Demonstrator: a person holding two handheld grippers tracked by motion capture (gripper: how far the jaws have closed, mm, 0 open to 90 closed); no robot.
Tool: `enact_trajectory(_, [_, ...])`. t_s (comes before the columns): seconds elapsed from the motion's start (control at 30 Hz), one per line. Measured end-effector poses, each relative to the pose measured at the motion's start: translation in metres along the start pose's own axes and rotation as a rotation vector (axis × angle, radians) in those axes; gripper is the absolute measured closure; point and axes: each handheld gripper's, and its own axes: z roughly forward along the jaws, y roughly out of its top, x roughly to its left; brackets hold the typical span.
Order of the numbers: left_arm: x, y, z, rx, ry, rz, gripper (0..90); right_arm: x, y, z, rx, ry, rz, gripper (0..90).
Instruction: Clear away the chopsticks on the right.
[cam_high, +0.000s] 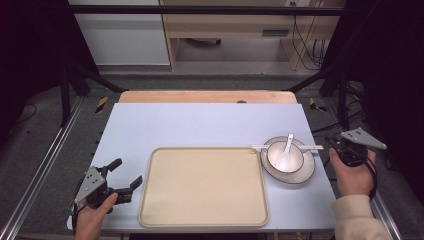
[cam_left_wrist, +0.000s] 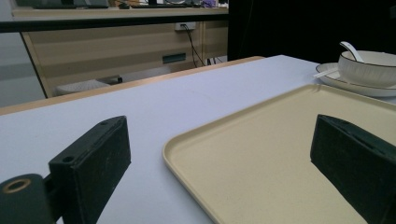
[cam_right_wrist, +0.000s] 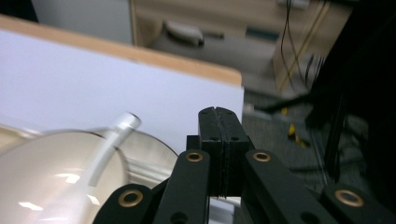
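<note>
An empty beige tray (cam_high: 203, 186) lies in the middle of the pale blue table (cam_high: 200, 125). To its right a white bowl (cam_high: 285, 156) with a white spoon (cam_high: 287, 150) stands on a dark-rimmed plate (cam_high: 305, 172), and a pair of pale chopsticks (cam_high: 262, 147) lies across the plate's far edge. My left gripper (cam_high: 127, 172) rests open at the tray's near-left corner; in the left gripper view (cam_left_wrist: 219, 154) its jaws straddle the corner of the tray (cam_left_wrist: 280, 140) without touching. My right gripper (cam_high: 332, 145) hovers just right of the plate, and its jaws (cam_right_wrist: 218, 112) are shut with nothing between them.
The table's right edge (cam_high: 320, 165) runs close to the plate, with dark floor and cables (cam_right_wrist: 299, 93) beyond. A wooden strip (cam_high: 207, 96) borders the far edge. The bowl (cam_right_wrist: 42, 177) and spoon handle (cam_right_wrist: 109, 144) sit just left of my right gripper.
</note>
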Motion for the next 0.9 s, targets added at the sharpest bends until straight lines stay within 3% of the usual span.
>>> enact_trajectory(0.1, [-0.002,-0.001,0.004,0.013,-0.006,0.010,4.8,-0.012,-0.005,0.032,0.114,0.014,0.017,90.0])
enact_trajectory(0.13, [-0.002,-0.001,0.004,0.013,-0.006,0.010,4.8,-0.012,-0.005,0.032,0.114,0.014,0.017,90.0])
enact_trajectory(0.2, [-0.002,-0.002,0.006,0.022,-0.006,0.013,4.8,-0.020,-0.009,0.057,0.209,0.029,0.040,90.0])
enact_trajectory(0.27, [-0.002,-0.003,0.005,0.024,-0.006,0.016,4.8,-0.024,-0.012,0.077,0.271,0.036,0.041,90.0])
enact_trajectory(0.37, [-0.002,-0.004,0.004,0.029,-0.005,0.020,5.0,-0.026,-0.015,0.088,0.320,0.041,0.041,90.0])
enact_trajectory(0.53, [-0.002,-0.003,0.001,0.024,-0.001,0.018,5.6,-0.025,-0.022,0.097,0.385,0.057,0.032,90.0])
enact_trajectory(0.67, [-0.002,-0.002,0.003,0.024,-0.008,0.022,5.7,-0.023,-0.022,0.096,0.401,0.050,0.011,89.9])
enact_trajectory(0.7, [-0.004,-0.003,0.005,0.030,-0.017,0.029,5.7,-0.022,-0.025,0.094,0.427,0.040,-0.007,89.8])
enact_trajectory(0.9, [-0.006,-0.003,0.009,0.038,-0.033,0.037,5.7,-0.020,-0.036,0.086,0.427,0.056,0.010,89.6])
